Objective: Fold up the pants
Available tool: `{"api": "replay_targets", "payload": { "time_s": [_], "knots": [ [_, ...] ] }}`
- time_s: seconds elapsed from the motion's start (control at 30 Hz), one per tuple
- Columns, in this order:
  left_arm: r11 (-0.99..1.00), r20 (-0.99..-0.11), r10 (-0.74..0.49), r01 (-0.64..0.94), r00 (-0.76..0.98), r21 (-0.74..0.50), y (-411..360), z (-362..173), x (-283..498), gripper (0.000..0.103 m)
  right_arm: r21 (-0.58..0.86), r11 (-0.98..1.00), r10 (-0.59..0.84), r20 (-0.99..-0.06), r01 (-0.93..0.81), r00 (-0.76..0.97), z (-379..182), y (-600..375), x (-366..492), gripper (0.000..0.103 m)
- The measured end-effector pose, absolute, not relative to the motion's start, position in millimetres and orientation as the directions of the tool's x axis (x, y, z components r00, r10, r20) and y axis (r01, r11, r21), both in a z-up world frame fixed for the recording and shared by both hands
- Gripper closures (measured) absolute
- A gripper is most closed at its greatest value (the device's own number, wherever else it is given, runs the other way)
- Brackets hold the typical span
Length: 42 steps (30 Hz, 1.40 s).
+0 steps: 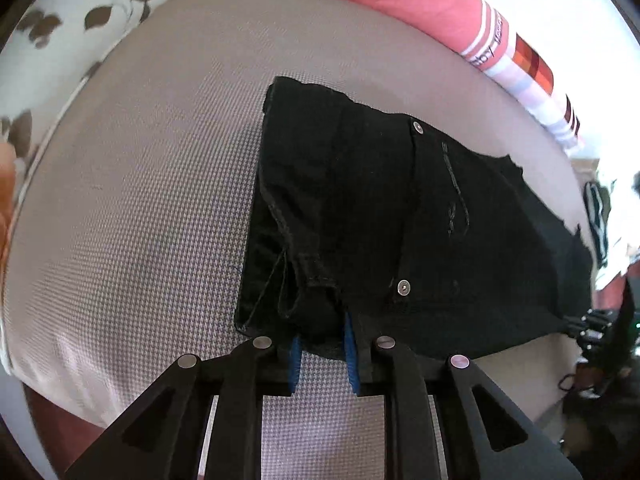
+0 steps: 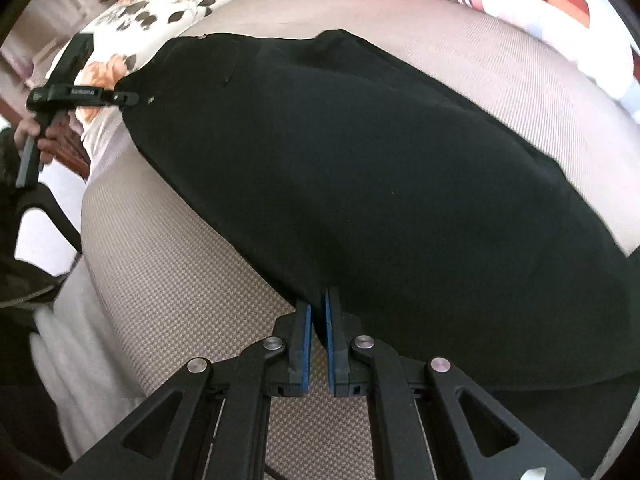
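Black pants (image 1: 400, 208) lie spread on a grey houndstooth cushion (image 1: 140, 200), waistband end with metal rivets toward me in the left wrist view. My left gripper (image 1: 322, 340) is shut on the near waistband edge, its blue pads partly hidden under the cloth. In the right wrist view the pants (image 2: 380, 168) stretch across the cushion (image 2: 168, 300), and my right gripper (image 2: 319, 304) is shut on their near edge. The left gripper (image 2: 120, 97) also shows there at the far left, holding the far end of the pants.
A floral pillow (image 1: 60, 40) lies at the left of the cushion. A pink and striped cloth (image 1: 440, 12) lies along the back. More clothes and dark items (image 1: 608, 240) sit at the right edge. A dark bag (image 2: 24, 264) sits at the left.
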<state>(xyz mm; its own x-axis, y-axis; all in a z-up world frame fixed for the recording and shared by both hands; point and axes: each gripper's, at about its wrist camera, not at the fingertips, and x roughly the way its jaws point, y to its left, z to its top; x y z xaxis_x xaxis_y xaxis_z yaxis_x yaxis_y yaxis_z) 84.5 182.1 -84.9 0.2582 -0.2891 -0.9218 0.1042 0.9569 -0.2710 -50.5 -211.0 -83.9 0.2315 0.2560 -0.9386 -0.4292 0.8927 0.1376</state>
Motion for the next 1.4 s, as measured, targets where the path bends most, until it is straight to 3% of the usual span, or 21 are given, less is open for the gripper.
{"api": "replay_targets", "payload": {
  "time_s": [0.13, 0.2, 0.4, 0.53, 0.7, 0.83, 1.07, 1.13, 1.2, 1.4],
  "knots": [
    [0.957, -0.923, -0.291, 0.074, 0.253, -0.282, 183.0, -81.5, 86.4, 0.072, 0.153, 0.9, 0.263, -0.937, -0.408, 0.228, -92.7, -214.4, -47.1, 0.096],
    [0.956, -0.921, -0.29, 0.031, 0.261, -0.292, 190.2, -70.6, 82.3, 0.054, 0.184, 0.907, 0.284, -0.931, -0.378, 0.228, -91.8, -220.1, -46.2, 0.096],
    [0.981, -0.875, -0.192, 0.098, 0.444, -0.165, 172.4, -9.6, 58.6, 0.054, 0.138, 0.916, 0.25, -0.931, -0.377, 0.266, -86.3, -222.4, -53.5, 0.082],
    [0.927, -0.834, -0.298, 0.35, 0.464, -0.137, 92.8, 8.9, 41.4, 0.054, 0.137, 0.926, 0.25, -0.922, -0.352, 0.297, -80.2, -228.7, -55.6, 0.08],
    [0.739, -0.837, -0.437, 0.662, 0.33, -0.125, -27.5, -18.5, 18.3, 0.054, 0.143, 0.939, 0.254, -0.901, -0.312, 0.351, -70.6, -235.8, -47.9, 0.081],
    [0.641, -0.839, -0.481, 0.755, 0.255, -0.139, -89.0, -38.5, 14.1, 0.054, 0.171, 0.944, 0.271, -0.889, -0.283, 0.368, -68.0, -238.2, -42.8, 0.081],
    [0.497, -0.87, -0.456, 0.864, 0.188, -0.073, -168.5, -76.3, 1.0, 0.054, 0.214, 0.942, 0.303, -0.872, -0.259, 0.384, -67.7, -235.2, -37.9, 0.081],
    [0.473, -0.889, -0.417, 0.88, 0.187, -0.037, -187.2, -90.1, -1.6, 0.057, 0.223, 0.94, 0.312, -0.87, -0.259, 0.381, -67.5, -236.1, -38.2, 0.081],
    [0.476, -0.9, -0.398, 0.879, 0.179, -0.036, -194.1, -102.1, -0.6, 0.09, 0.242, 0.938, 0.324, -0.869, -0.249, 0.374, -65.8, -239.3, -39.8, 0.08],
    [0.51, -0.888, -0.417, 0.859, 0.196, -0.05, -197.3, -102.3, -1.4, 0.094, 0.294, 0.94, 0.341, -0.843, -0.174, 0.416, -40.9, -281.9, -60.1, 0.078]
  ]
}}
